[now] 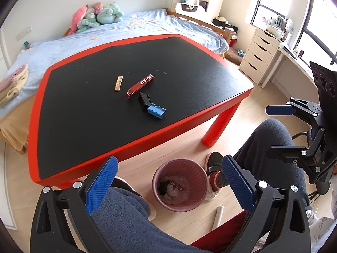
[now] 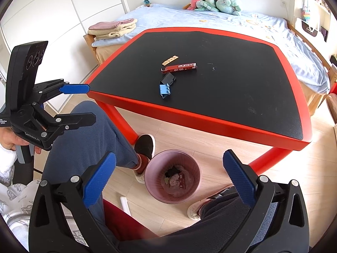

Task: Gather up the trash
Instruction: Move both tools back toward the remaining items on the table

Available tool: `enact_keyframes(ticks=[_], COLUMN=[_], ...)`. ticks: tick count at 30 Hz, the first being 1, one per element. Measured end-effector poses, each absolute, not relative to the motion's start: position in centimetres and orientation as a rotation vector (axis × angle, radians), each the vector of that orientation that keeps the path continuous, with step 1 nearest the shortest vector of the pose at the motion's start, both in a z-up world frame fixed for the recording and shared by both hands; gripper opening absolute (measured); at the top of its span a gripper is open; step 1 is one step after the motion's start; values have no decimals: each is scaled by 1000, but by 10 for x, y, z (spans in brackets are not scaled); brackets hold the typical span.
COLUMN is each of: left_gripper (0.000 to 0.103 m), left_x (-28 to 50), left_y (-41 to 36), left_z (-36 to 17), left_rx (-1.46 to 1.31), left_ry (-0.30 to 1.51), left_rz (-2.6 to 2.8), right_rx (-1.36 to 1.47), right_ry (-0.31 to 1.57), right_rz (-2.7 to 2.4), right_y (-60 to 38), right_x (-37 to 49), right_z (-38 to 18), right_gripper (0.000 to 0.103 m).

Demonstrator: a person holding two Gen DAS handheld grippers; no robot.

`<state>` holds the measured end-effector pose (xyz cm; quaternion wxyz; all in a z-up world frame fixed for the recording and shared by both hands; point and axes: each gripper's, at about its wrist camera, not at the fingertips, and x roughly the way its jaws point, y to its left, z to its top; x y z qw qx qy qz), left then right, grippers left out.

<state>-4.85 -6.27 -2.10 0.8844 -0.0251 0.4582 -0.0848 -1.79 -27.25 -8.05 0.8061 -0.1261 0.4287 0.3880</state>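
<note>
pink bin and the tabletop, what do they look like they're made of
Pink bin: likely moulded plastic, matte; its wall is finely ribbed and thin-rimmed.
Tabletop: black, matte, finely grainy surface, possibly a rubber or textured mat, set in a smooth red frame that looks like plastic or painted wood.

Both wrist views look steeply down from nearby, sharing the table [image 1: 134, 145] and bin [image 2: 151, 168].

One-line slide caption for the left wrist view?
Open left gripper above pink bin; three trash items remain on red-rimmed table.
</note>
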Motion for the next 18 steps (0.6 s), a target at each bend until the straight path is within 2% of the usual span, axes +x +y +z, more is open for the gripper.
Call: enact_keyframes(ticks=[18], left_gripper=[95], left_x=[-42], left_y=[-53], left_z=[-19], left_rx=[-68], left_ry=[967], left_rz=[-163], right_rx=[-282], right_ry=[921], right_rz=[845], right_y=[-264], right_x=[-12], right_z=[-77], right_gripper=[100])
